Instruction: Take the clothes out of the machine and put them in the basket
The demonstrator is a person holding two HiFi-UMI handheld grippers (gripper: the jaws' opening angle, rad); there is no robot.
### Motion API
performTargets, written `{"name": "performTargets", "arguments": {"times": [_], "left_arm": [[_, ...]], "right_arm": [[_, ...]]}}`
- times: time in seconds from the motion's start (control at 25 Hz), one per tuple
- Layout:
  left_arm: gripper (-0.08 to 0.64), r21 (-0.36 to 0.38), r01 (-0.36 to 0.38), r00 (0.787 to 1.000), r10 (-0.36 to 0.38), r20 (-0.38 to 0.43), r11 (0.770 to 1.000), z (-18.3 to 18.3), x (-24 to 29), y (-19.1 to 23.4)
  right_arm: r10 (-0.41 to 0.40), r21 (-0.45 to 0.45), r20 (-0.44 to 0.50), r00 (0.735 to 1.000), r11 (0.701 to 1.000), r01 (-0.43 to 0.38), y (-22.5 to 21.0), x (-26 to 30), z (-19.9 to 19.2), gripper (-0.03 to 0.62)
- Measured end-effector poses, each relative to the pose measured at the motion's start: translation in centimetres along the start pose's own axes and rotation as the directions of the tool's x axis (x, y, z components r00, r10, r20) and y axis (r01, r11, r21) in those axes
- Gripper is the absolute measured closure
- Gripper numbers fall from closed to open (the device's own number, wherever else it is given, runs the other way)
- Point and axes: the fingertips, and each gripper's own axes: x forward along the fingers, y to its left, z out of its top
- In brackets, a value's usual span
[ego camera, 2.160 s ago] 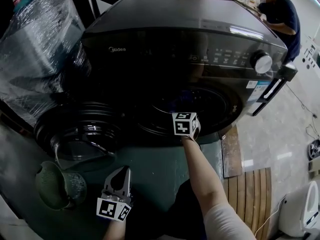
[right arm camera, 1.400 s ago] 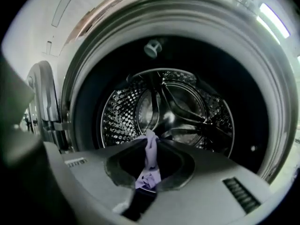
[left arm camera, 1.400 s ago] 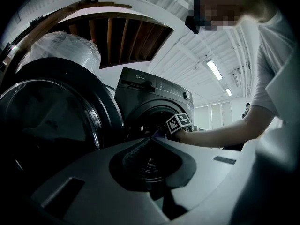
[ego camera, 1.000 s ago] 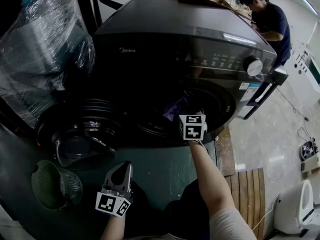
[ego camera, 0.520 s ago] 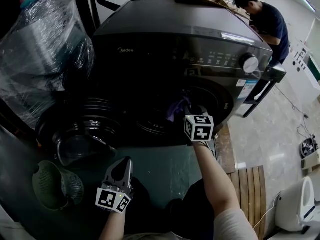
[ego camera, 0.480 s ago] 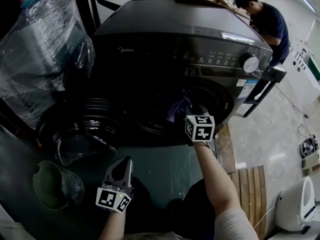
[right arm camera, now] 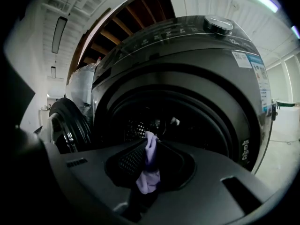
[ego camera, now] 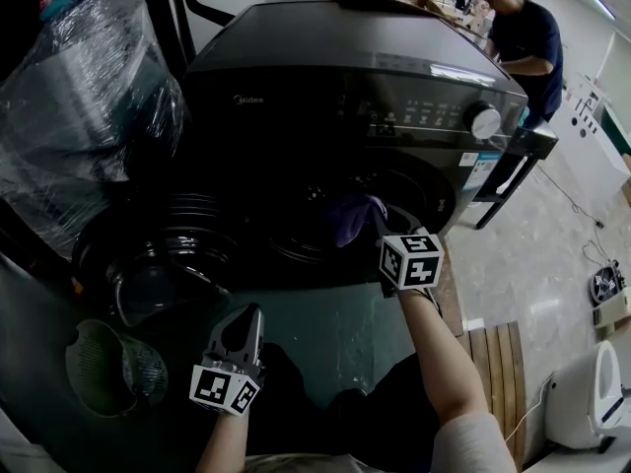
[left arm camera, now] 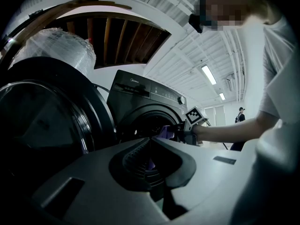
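Right gripper (right arm camera: 150,144) pinches a purple cloth (right arm camera: 149,179) at the mouth of the washer (right arm camera: 187,60).

Lilac cloth (ego camera: 349,220) (crumpled) at machine (ego camera: 325,87) mouth

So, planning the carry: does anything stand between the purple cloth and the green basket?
Likely yes: the left gripper sits between the purple cloth and the basket, and the open washer door juts out beside the basket.

Right tool (ego camera: 379,217) on purple cloth (ego camera: 347,221); left tool (ego camera: 253,311) closed.
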Motion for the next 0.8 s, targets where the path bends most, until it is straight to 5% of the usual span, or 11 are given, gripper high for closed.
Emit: {"name": "performTargets", "arguments": {"times": [0.8], "left_arm": [[0.538, -0.014, 0.042, 0.999, -0.042, 0.017, 0.999, 0.1, 1.1, -0.7]], "right_arm": [[0.065, 0.182, 0.068, 0.996, 0.98, -0.076, 1.1, -7.2, 1.7, 0.541]]}}
